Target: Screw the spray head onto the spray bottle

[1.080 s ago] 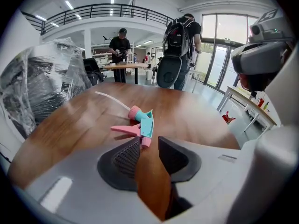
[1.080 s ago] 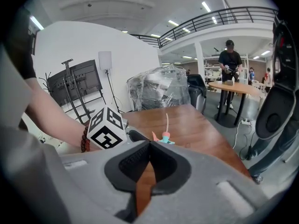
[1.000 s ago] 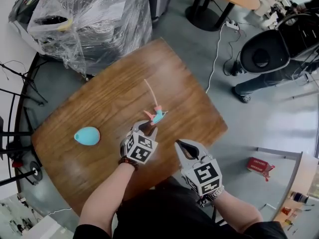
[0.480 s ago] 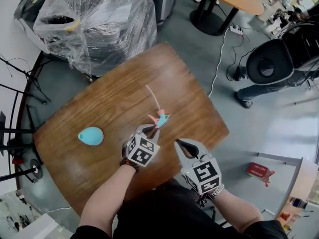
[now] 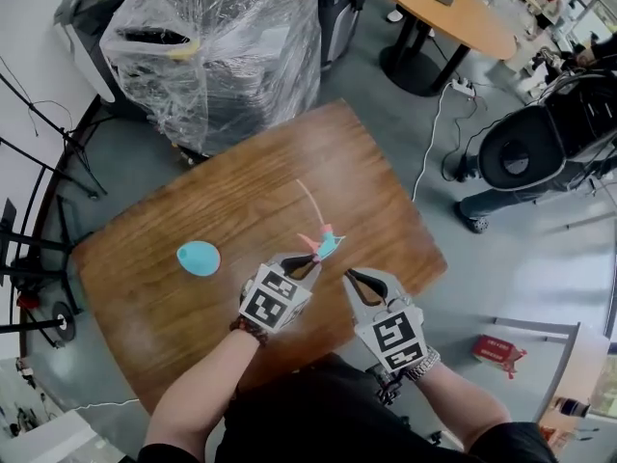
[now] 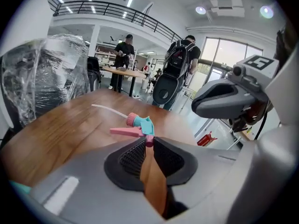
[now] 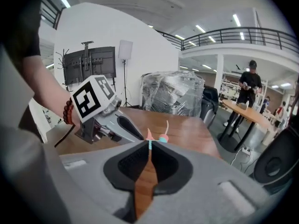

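**A:** Since the spray head (image 5: 324,243) is only pinched by its nozzle tip in the left gripper (image 5: 308,258), whose jaws just closed on it, how should it be carried?

**B:** Slowly imo, a tiny grip like that could swivel. It's well right of the spray bottle (image 5: 198,258). Its long axis follows the dip tube (image 5: 307,201), pointing away from the person, with the trigger on the bottle's side. The right gripper (image 5: 353,276), further right, is pressed together on nothing.

One spray head (image 5: 324,243), one spray bottle (image 5: 198,258), one wooden tabletop (image 5: 241,196), two tongs (left tongs (image 5: 308,258), right tongs (image 5: 351,276)).
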The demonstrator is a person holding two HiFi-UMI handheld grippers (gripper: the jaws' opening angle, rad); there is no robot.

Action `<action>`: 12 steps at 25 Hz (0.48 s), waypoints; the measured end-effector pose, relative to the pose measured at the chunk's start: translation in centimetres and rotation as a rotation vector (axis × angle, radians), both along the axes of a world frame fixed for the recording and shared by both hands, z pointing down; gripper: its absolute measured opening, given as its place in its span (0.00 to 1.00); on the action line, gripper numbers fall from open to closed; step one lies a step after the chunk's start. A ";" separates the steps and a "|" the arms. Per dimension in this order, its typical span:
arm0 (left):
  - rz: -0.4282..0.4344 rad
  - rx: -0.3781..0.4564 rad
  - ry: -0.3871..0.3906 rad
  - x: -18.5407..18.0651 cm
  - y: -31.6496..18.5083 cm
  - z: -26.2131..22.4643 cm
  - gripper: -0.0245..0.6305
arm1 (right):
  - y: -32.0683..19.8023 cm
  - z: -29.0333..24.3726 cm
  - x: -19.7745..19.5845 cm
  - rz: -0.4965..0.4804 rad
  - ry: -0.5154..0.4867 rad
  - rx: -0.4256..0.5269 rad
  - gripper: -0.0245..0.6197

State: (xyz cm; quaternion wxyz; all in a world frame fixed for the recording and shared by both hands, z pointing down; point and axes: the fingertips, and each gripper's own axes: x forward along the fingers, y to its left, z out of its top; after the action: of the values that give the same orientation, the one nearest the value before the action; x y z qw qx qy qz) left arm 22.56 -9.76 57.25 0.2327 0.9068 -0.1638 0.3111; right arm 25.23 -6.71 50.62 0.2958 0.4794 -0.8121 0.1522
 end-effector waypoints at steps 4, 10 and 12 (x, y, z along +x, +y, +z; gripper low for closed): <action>-0.017 -0.047 0.061 -1.6 0.6 -2.6 0.15 | -0.4 -1.0 -1.0 -0.077 0.114 0.051 0.15; -0.018 -0.105 0.142 -4.0 2.0 -5.5 0.15 | 0.3 -1.7 -3.0 -0.268 0.405 0.161 0.24; -0.025 -0.130 0.173 -4.9 2.2 -6.5 0.15 | 0.1 -2.4 -4.2 -0.347 0.524 0.198 0.29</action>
State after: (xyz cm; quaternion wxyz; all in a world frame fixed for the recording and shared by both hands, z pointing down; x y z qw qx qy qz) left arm 17.68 -7.60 50.72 0.3081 0.9112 -0.1338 0.2385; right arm 21.05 -6.59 48.22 0.4681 0.3830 -0.7889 -0.1087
